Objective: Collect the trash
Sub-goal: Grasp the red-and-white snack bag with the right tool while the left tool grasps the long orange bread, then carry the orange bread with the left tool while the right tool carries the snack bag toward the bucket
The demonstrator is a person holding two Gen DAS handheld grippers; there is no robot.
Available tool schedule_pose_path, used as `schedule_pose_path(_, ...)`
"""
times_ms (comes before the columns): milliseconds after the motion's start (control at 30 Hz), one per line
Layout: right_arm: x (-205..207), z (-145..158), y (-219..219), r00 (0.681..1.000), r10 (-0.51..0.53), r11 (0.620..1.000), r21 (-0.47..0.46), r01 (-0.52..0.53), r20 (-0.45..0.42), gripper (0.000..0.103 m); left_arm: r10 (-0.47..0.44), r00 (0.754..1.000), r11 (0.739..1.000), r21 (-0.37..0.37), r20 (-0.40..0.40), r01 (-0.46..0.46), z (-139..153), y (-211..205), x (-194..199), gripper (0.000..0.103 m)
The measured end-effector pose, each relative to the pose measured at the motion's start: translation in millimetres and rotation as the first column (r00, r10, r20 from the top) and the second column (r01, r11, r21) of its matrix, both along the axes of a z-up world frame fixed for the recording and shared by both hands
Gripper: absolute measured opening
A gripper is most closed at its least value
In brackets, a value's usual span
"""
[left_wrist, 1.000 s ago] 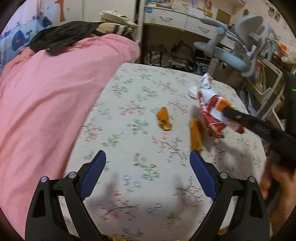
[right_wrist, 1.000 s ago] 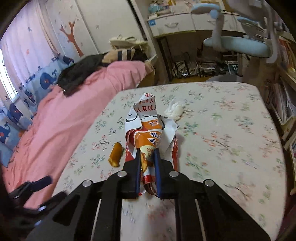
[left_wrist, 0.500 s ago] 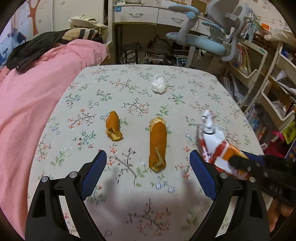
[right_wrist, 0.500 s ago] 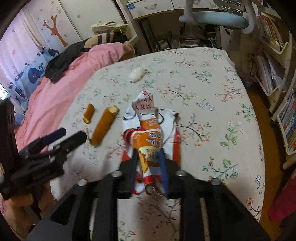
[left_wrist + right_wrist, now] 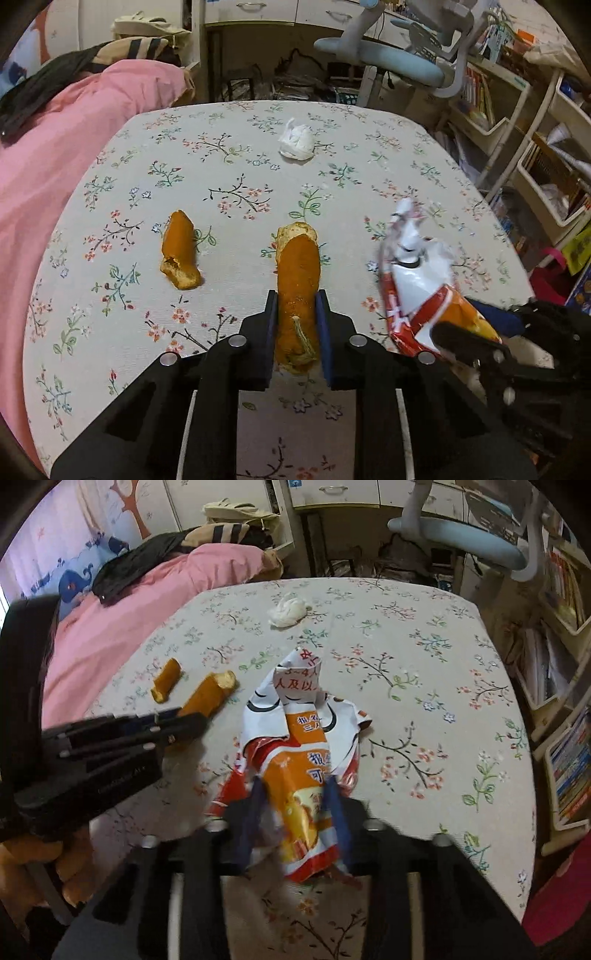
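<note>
My left gripper is shut on a long orange peel that lies on the floral tablecloth; this long peel also shows in the right wrist view. A shorter orange peel lies to its left and shows in the right wrist view. A crumpled white tissue sits farther back, also in the right wrist view. My right gripper has its jaws parted around a red, white and orange snack wrapper, which it still holds; the wrapper shows at the right of the left wrist view.
A pink blanket covers the bed at the left of the table. A blue office chair and a desk stand behind. Shelves with books line the right side. The left gripper shows in the right wrist view.
My left gripper has moved onto the long peel and closed on it. My right gripper's jaws have spread wider around the wrapper and it has drawn back toward the near edge.
</note>
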State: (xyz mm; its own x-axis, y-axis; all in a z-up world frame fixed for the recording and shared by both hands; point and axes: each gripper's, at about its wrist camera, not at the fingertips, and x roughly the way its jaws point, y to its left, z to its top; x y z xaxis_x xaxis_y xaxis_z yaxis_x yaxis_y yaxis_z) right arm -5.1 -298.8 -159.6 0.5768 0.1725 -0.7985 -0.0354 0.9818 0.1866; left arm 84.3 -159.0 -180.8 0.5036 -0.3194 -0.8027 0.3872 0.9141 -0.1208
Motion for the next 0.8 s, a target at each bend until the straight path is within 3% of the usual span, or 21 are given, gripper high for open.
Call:
schedule_pose_path(100, -2.5, 8.5, -3.1, 1.0, -0.01, 1.0, 0.029, 0.01, 0.02, 0.017, 0.026, 0.999, 0.999, -0.033, 0.019, -0.026, 12.5, 8.8, -4.3, 0.018)
schedule_pose_path(300, -17.5, 32.7, -5.7, 0.995, -0.048, 0.997, 0.072, 0.041, 0.093, 0.016, 0.07, 0.994, 0.992, -0.107, 0.085, -0.061, 50.5, 34.8, -31.0, 0.018)
schedule_pose_path(800, -67.1, 72.9, -5.9, 0.973, -0.092, 0.984, 0.167, 0.057, 0.21, 0.016, 0.09, 0.971, 0.994, -0.077, 0.219, -0.075, 95.4, 71.0, -103.7, 0.018)
